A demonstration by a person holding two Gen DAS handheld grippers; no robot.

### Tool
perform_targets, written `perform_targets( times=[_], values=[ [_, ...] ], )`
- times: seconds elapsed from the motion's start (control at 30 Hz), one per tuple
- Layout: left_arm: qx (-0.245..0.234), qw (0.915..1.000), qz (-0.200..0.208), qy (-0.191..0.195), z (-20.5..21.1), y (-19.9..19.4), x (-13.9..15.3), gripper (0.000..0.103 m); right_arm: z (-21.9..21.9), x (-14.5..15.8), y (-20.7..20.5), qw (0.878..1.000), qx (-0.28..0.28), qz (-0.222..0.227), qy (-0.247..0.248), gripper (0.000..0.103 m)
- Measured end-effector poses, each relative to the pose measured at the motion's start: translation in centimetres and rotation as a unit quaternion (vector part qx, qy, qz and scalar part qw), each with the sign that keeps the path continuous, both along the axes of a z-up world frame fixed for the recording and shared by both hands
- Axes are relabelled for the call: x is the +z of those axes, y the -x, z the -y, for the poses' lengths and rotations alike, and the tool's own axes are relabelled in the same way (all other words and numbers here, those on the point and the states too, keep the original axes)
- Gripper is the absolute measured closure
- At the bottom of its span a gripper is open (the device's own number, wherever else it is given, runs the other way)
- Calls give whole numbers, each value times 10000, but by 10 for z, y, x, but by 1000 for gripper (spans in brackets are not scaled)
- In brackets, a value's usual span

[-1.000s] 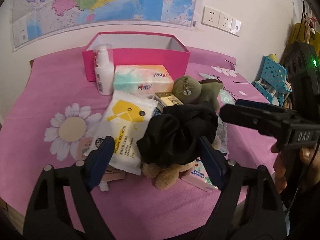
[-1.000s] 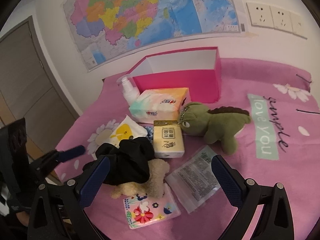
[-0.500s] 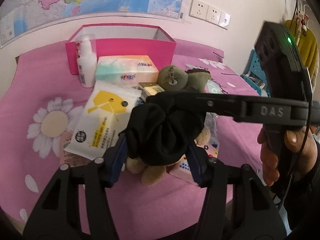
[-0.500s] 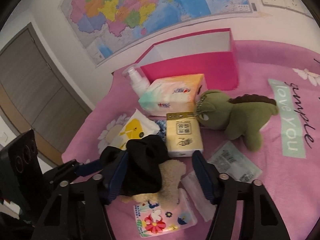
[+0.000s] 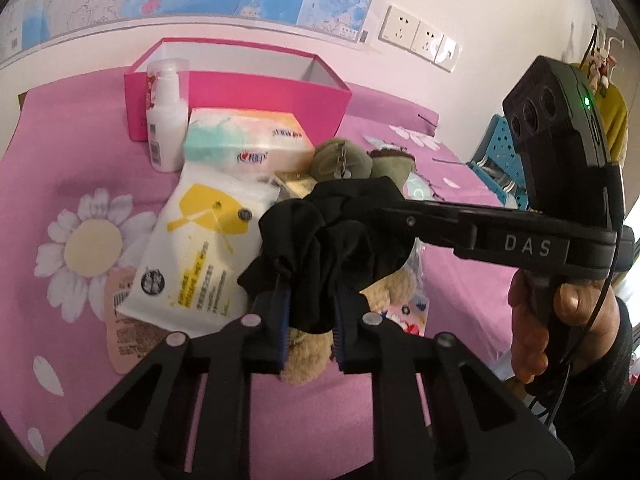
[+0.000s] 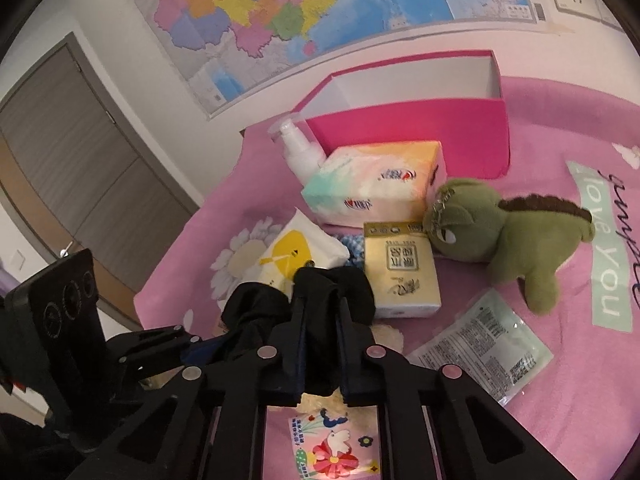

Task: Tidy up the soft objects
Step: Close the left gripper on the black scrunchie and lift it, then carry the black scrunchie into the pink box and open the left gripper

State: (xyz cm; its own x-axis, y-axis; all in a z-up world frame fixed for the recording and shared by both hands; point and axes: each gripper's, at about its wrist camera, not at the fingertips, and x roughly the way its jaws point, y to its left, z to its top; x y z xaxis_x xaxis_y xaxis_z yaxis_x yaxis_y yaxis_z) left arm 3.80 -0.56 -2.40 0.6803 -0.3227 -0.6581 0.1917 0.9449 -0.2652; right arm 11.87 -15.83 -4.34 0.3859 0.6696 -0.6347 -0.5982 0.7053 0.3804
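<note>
Pinching from two sides: black scrunchie (image 5: pixel 332 236), gathered satin-like cloth in deep ruffles, held just above a nubby tan plush toy (image 5: pixel 384 292) on the pink flower-print cloth (image 5: pixel 72 152). Left gripper (image 5: pixel 310 318) with blue ribbed pads drawn close, clamping a lower fold of the scrunchie. Right gripper (image 6: pixel 320 344) likewise nearly closed, jaws squeezing another bunch of the same fabric; seen side-on in the left wrist view, reaching into the ruffles from the right. Lying around: crinkly white wipes pack (image 5: pixel 200 240) with yellow print, soft-sided tissue pack (image 6: pixel 376 188), fuzzy green dinosaur plush (image 6: pixel 500 236), boxy yellow tissue packet (image 6: pixel 400 268), flat clear sachet (image 6: pixel 480 348). Standing behind: rigid open pink box (image 6: pixel 412 136), white pump bottle (image 5: pixel 166 120) beside it
</note>
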Motion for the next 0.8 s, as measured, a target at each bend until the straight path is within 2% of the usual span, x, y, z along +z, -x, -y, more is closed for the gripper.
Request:
perform_targets(
  times=[0.2,0.4,0.63,0.8],
  values=[
    [-46,9995,320,-30,-5,-14,28,84,-2,19,-7,9997,-8,187,-122,93],
    [-85,9969,762,-196,-7,-54,70,84,-2,58,-31,9982,-57,518,-296,93],
    [-30,9949,944,-360,-13,-128,103,84,-12,102,-101,9965,-302,663,-419,93],
    [107,9968,653,-440,-23,-190,101,83,-24,106,-166,9972,-546,385,-338,93]
  ],
)
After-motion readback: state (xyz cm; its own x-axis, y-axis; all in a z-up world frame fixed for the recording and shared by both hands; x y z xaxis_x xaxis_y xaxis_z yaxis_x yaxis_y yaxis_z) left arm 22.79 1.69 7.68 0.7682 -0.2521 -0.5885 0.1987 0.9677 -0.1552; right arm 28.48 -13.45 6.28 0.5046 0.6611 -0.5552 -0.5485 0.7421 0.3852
